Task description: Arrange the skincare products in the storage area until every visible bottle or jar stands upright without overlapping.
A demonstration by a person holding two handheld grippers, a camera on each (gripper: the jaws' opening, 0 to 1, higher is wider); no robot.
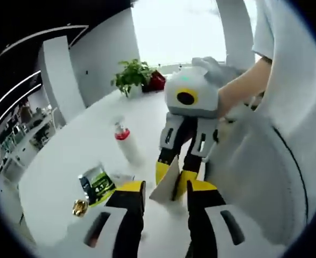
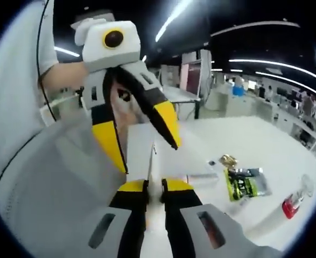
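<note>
Here, left gripper view: one red-capped bottle lies on the bench, one green sachet near it. Right tool clenched on a white card; left tool released.

Right gripper view: same bottle, sachet beside it; card pinched.

Smooth, faintly glossy white top on the table. Stiff white paper or thin card in the folded sheet, matt. Shiny crinkled foil or plastic film on the green sachet. Clear plastic on the bottle, with a glossy red cap. Hard plastic, matt black and yellow, on the right gripper jaws. Metallic gold gleam on the small jar.
</note>
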